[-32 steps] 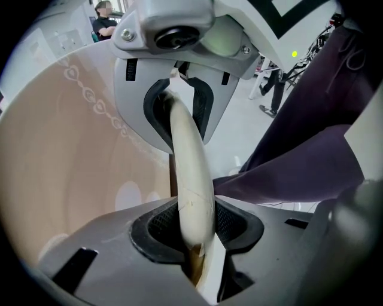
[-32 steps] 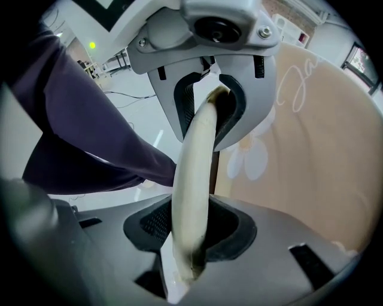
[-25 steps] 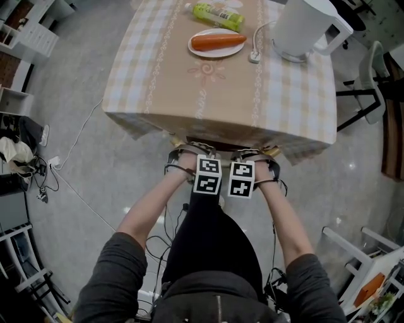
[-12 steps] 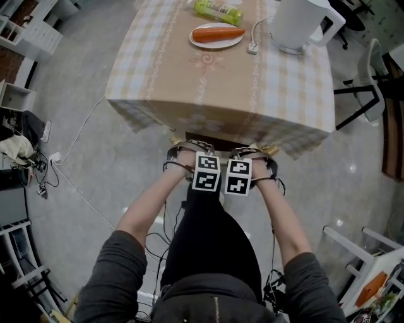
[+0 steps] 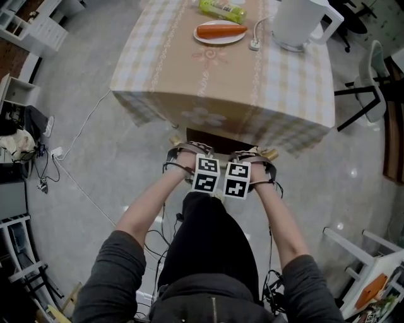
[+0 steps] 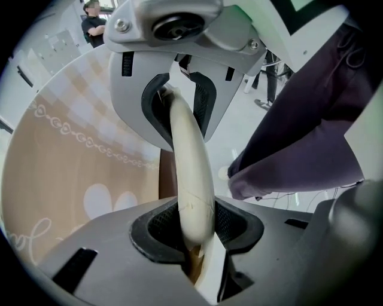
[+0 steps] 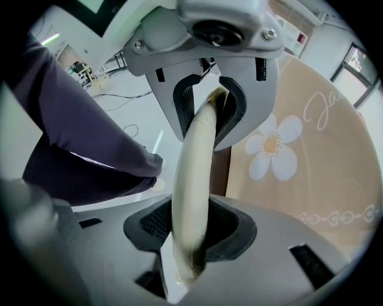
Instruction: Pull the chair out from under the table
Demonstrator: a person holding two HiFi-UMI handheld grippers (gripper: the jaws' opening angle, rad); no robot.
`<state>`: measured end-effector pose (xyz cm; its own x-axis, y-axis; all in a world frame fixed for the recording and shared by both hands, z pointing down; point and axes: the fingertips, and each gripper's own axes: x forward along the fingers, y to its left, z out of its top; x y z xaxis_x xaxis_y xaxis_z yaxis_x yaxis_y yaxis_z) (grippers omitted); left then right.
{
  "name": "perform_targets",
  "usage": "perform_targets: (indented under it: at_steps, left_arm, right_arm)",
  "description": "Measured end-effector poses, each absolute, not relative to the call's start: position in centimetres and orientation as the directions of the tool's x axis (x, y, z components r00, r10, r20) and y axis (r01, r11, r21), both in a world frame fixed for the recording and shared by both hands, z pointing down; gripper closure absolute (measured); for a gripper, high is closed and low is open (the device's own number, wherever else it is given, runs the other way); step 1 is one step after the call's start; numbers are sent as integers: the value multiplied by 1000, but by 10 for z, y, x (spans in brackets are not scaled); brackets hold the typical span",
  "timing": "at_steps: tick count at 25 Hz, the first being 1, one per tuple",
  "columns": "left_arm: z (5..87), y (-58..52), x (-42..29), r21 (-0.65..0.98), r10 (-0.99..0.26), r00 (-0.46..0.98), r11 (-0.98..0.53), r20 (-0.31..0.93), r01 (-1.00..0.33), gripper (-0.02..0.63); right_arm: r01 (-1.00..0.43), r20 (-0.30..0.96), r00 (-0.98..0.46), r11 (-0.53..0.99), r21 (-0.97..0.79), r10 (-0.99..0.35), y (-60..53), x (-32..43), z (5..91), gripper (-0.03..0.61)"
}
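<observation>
The chair's brown seat (image 5: 211, 136) pokes out from under the table's checked cloth (image 5: 227, 82). Its cream top rail (image 6: 192, 161) runs between the jaws in the left gripper view, and the rail (image 7: 197, 161) does the same in the right gripper view. My left gripper (image 5: 187, 158) and right gripper (image 5: 255, 161) point down side by side just in front of the table's near edge. Each is shut on the rail, with the pads pressing it from both sides. In the head view the marker cubes and hands hide the fingertips.
On the table stand a white kettle (image 5: 303, 22), a plate with a carrot (image 5: 219, 30), a green bottle (image 5: 221, 9) and a plug (image 5: 255, 44). Cables (image 5: 69, 164) trail over the floor at left. A black-legged chair (image 5: 372, 82) stands right. The person's legs (image 5: 208, 240) are right behind the grippers.
Both grippers have drawn back from the table towards the person with the rail in them. More of the brown seat shows beyond the tablecloth's edge.
</observation>
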<state>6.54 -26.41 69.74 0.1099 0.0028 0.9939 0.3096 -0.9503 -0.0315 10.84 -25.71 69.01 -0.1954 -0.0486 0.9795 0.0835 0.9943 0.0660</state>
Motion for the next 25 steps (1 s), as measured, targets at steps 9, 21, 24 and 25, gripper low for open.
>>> perform_targets:
  at_steps: [9,21,24,25]
  left_arm:
    - [699,-246,60,-27,7,104,-947,995,321,472]
    - [698,-214,50,-22,16,105,-935,994,353,472]
    - [699,-205,44,-14,25,102,-931,994,364,472]
    - [699,-202,43,-13,26,102,-930,994,366,472]
  right_arm:
    - [73,980,-191,995,67,-52,-239,103,691,443]
    - [46,982,-181,997,60,-50,-206,92,691,443]
    - [37,982,-182,998,56,-48,-196,87,691,443]
    - [35,982,-182,998,55,-47,-194,86,691,443]
